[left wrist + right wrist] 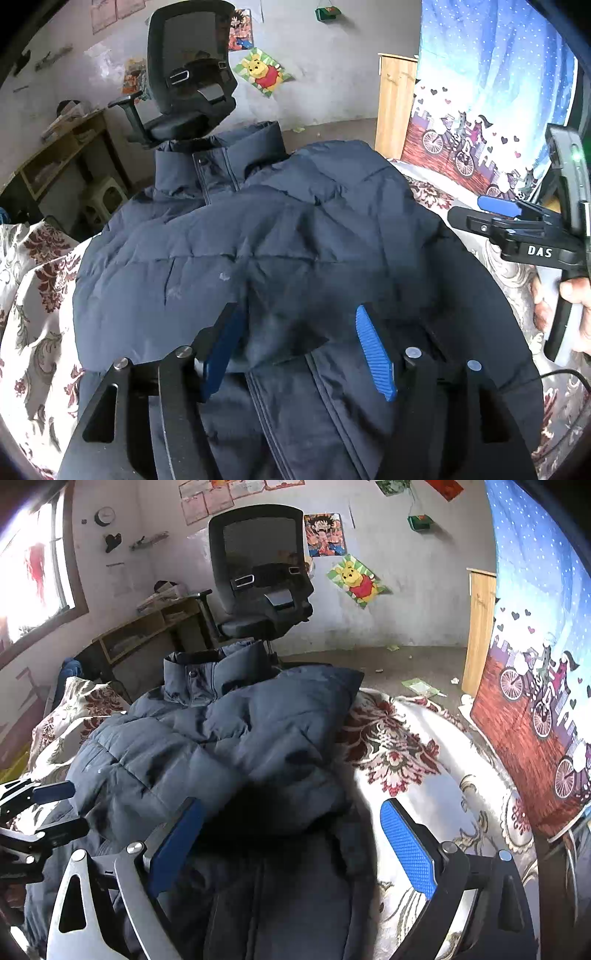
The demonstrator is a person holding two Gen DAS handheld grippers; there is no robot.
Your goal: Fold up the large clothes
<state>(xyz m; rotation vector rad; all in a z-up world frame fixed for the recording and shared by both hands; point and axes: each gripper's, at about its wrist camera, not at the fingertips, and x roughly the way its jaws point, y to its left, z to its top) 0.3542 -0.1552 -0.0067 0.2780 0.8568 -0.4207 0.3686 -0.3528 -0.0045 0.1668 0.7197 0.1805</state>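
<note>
A dark navy puffer jacket [280,258] lies front up on a floral bedspread [33,280], collar at the far end, with both sleeves folded across its chest. My left gripper [299,350] hovers open just above the jacket's lower middle, near the zip. My right gripper [291,845] is open and empty over the jacket's right edge [258,746], its right finger above the bedspread [399,746]. The right gripper also shows in the left wrist view [476,214] beside the jacket. The left gripper shows at the left edge of the right wrist view [62,808].
A black office chair [262,576] stands just beyond the collar. A wooden desk [144,631] is at the back left. A blue printed curtain [535,664] hangs along the right side, next to a wooden cabinet [480,627].
</note>
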